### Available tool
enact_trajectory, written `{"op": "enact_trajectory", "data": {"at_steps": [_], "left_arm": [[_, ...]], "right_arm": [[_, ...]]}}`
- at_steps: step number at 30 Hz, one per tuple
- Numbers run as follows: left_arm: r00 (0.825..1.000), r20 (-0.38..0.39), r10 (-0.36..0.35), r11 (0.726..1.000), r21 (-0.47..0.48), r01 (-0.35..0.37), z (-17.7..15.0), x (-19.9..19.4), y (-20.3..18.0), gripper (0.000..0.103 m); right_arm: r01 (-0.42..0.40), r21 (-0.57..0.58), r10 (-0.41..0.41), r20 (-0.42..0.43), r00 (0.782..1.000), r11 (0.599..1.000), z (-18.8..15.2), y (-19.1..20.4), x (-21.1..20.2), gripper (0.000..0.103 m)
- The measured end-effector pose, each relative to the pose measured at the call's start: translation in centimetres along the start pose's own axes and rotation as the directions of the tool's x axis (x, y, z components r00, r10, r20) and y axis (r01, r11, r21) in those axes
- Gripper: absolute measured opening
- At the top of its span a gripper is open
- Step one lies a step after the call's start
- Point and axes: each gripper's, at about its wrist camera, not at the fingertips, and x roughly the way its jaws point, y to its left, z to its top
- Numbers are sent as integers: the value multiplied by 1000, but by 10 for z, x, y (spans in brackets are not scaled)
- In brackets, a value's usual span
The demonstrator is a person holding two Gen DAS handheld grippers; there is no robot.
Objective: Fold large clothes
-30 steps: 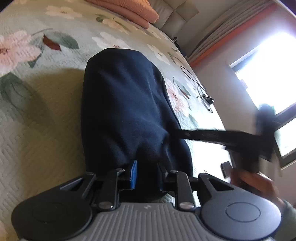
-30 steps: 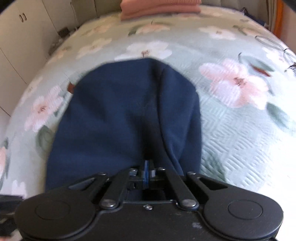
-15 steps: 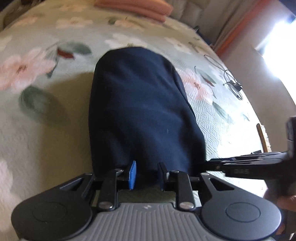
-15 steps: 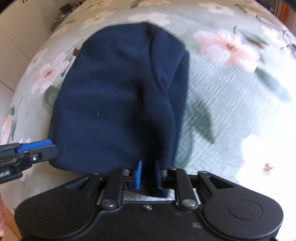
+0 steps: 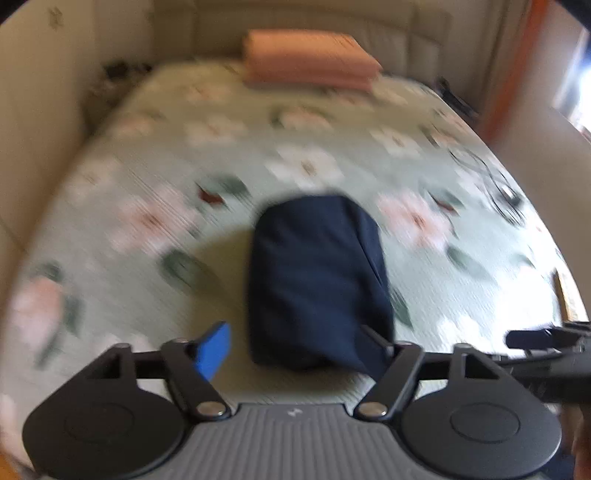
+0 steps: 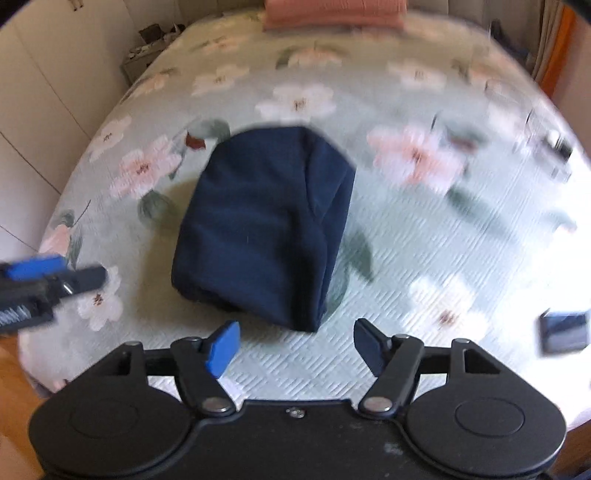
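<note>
A dark navy garment (image 5: 317,280) (image 6: 266,221) lies folded into a compact bundle on the floral bedspread (image 5: 147,206) (image 6: 443,236). My left gripper (image 5: 295,343) hangs well above its near edge; its jaws are opening wide and nothing is between the pads. My right gripper (image 6: 295,341) also sits above the bundle's near end, its jaws opening with nothing between them. In the right wrist view the left gripper (image 6: 55,273) shows at the left edge; in the left wrist view, the right gripper (image 5: 543,339) shows at the right edge. Both views are motion-blurred.
A folded salmon-pink cloth (image 5: 310,59) (image 6: 332,14) rests at the head of the bed. A black cable (image 5: 495,184) lies on the bed's right side, and a dark phone-like slab (image 6: 563,330) near the right edge. Cupboards (image 6: 44,81) line the left wall.
Both grippers let go of the navy garment's near edge, opened wide and rose away from it; the bundle now lies free and looks smaller in both views.
</note>
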Motion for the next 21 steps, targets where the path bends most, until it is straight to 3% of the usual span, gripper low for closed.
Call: {"op": "enact_trajectory", "data": {"at_steps": [4, 6, 9, 11, 15, 21], "left_arm": [[993, 66, 103, 995, 4, -103, 25, -49, -15, 82], [988, 76, 135, 991, 10, -136, 33, -69, -23, 82], [980, 80, 184, 983, 4, -185, 43, -94, -32, 85], [978, 95, 185, 983, -13, -185, 46, -107, -32, 89], [984, 94, 151, 988, -45, -147, 47, -118, -22, 90], [996, 26, 90, 993, -84, -88, 49, -93, 6, 89]], "right_arm": [[43, -46, -39, 86, 996, 998, 25, 20, -41, 82], [36, -28, -31, 145, 989, 999, 32, 21, -64, 83], [8, 16, -11, 166, 986, 1000, 41, 20, -83, 83], [-11, 36, 5, 171, 985, 999, 45, 19, -91, 83], [31, 18, -34, 166, 986, 999, 52, 24, -100, 83], [73, 38, -77, 144, 987, 997, 52, 36, -93, 83]]}}
